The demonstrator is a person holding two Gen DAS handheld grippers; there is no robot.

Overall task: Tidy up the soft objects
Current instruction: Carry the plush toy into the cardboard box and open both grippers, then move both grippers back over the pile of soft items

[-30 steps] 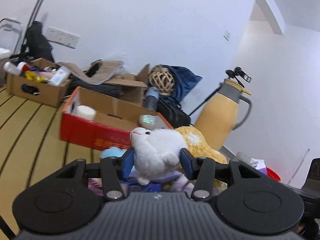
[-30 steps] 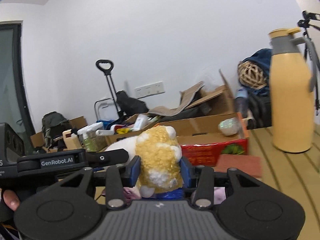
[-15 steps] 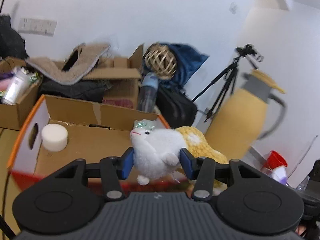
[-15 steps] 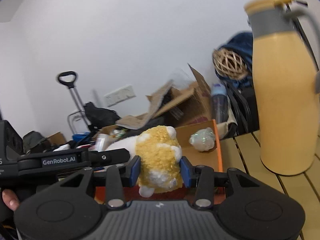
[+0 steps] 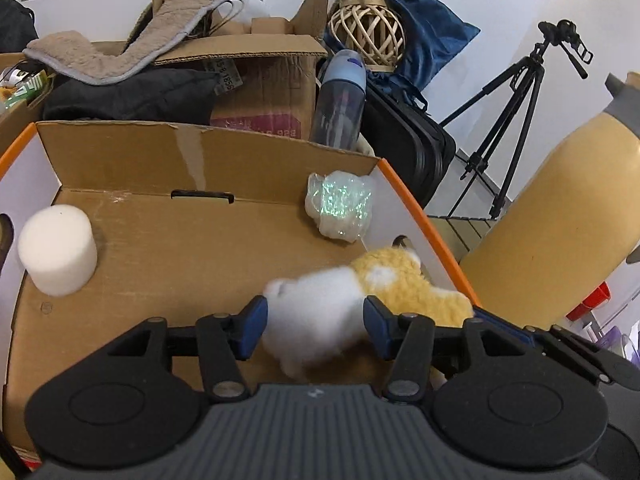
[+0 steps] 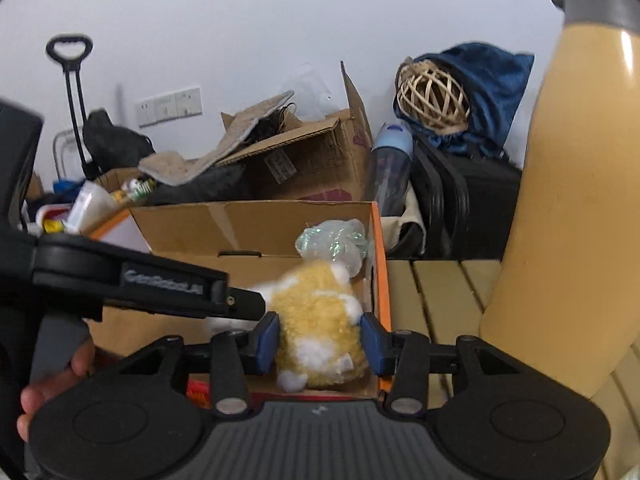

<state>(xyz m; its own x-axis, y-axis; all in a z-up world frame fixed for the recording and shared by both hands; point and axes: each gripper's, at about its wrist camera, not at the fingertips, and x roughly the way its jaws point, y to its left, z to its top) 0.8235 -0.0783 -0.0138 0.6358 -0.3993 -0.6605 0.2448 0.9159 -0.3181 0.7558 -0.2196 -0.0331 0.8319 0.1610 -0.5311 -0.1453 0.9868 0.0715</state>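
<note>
**2 plush toys over the open carton, release pending**

White plush toy [image 5: 316, 316]: clamped between the blue pads of the left gripper [image 5: 315, 326], blurred, hanging low over the cardboard floor of the carton [image 5: 192, 256]. Fleecy, rounded, squashes under the pads.

Yellow plush toy [image 6: 320, 320]: grasped by the right gripper [image 6: 320, 338], curly yellow pile with white patches. It sits just right of the white toy, touching it in the left wrist view, and close to the carton's right wall with the orange rim.

Ahead of both grippers, in the far right corner of the carton: a crinkled iridescent bundle [image 5: 340, 208], shiny film, irregular shape. Far left of the left gripper: a white foam cylinder [image 5: 58, 250], matte, standing upright on the carton floor.

Judgement on the step: placing both toys in the carton. To do it well, lower until each toy rests on the cardboard, then spread the pads fully before lifting, since pile fabric tends to cling to rubber. Keep the yellow toy inside the right wall; it looks near the edge and could tip out. Avoid pressing onto the iridescent bundle.

Right of the carton: a tall yellow flask [image 6: 572, 200], smooth and hard, on the slatted table [image 6: 436, 292]. Not part of the job.
</note>
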